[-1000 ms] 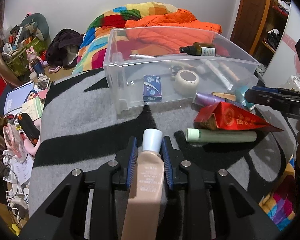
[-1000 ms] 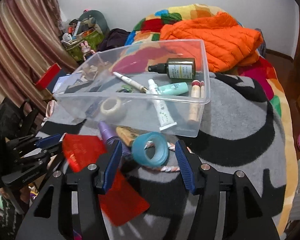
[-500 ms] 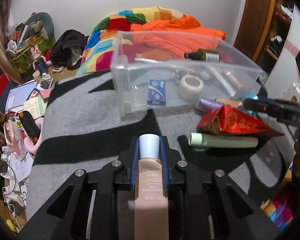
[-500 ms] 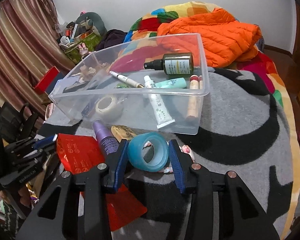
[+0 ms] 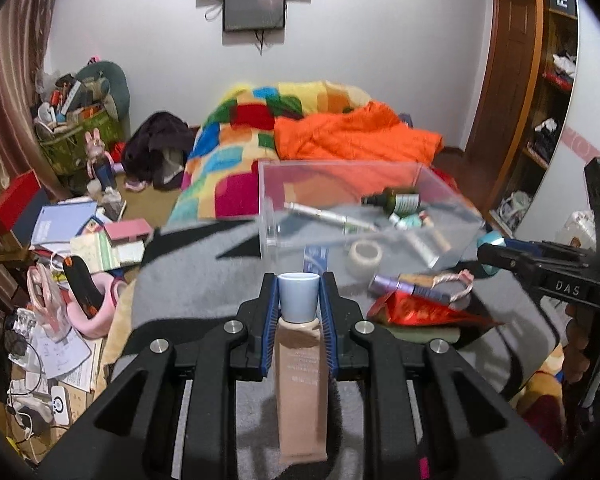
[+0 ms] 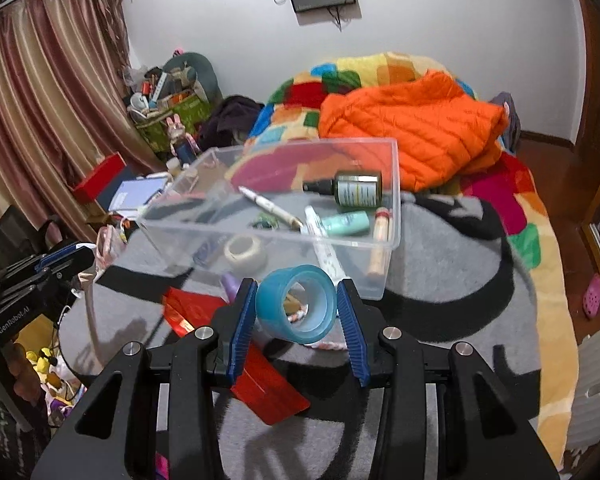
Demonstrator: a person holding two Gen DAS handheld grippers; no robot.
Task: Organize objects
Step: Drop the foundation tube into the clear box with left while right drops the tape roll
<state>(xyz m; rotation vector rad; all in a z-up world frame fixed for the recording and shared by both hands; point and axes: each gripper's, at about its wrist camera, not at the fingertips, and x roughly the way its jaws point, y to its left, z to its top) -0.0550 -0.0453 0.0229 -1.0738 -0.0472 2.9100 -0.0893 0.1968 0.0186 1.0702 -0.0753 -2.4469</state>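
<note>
- The clear bin [image 6: 384, 240] sits on the grey-and-black blanket [image 6: 452, 280] of the bed; since a second ago both views have risen, so it now lies lower and farther ahead.
- The left claw [image 5: 299, 300] has lifted its beige tube [image 5: 300, 380] clear of the blanket, pads pinching just under the pale blue cap [image 5: 299, 295].
- The right claw [image 6: 296, 308], wide a second ago, has closed on the blue tape roll [image 6: 297, 305] and raised it.
- Both items look ready to drop into the bin; the red packet [image 6: 260, 376] and purple tube [image 6: 231, 285] remain outside.
</note>
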